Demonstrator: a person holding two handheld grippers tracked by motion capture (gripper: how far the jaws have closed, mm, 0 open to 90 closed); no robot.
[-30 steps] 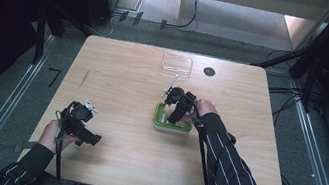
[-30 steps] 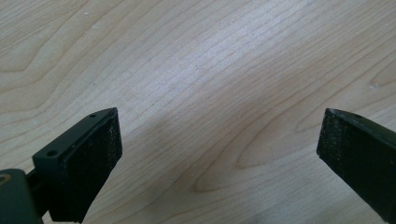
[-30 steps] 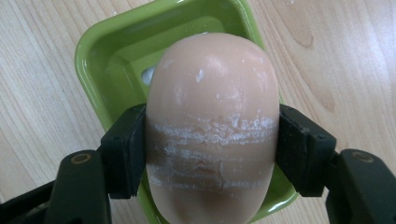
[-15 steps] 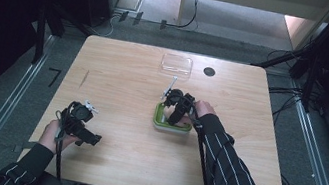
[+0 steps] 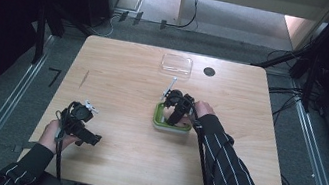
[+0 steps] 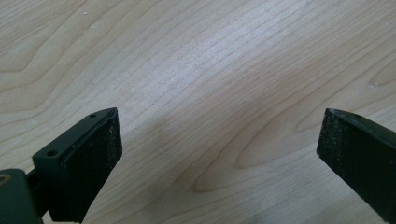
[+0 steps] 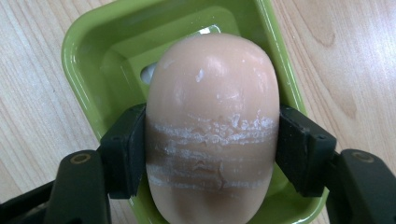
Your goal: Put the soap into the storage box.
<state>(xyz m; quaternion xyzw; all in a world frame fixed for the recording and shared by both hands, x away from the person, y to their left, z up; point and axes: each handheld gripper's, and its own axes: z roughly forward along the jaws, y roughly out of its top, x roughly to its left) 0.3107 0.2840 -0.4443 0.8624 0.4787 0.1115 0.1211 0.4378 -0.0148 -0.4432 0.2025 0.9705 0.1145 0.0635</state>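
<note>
Nothing has moved. Right tongs [image 7: 212, 154] clamp soap [image 7: 212, 126], hiding dish [image 7: 86, 51] floor; left tongs [image 6: 219, 154] gape wide over tabletop [image 6: 210, 70].

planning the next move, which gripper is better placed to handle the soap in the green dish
Right. The right gripper is already shut on the soap over the dish. The left gripper is open above bare table, well away from the dish.

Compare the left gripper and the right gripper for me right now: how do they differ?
The right gripper has its jaws shut on the peach soap bar; the left gripper stands wide open, holding nothing. The right one sits over the green soap dish at mid-table, while the left one hovers over bare wooden table near the front left. Both have black padded jaws.
</note>
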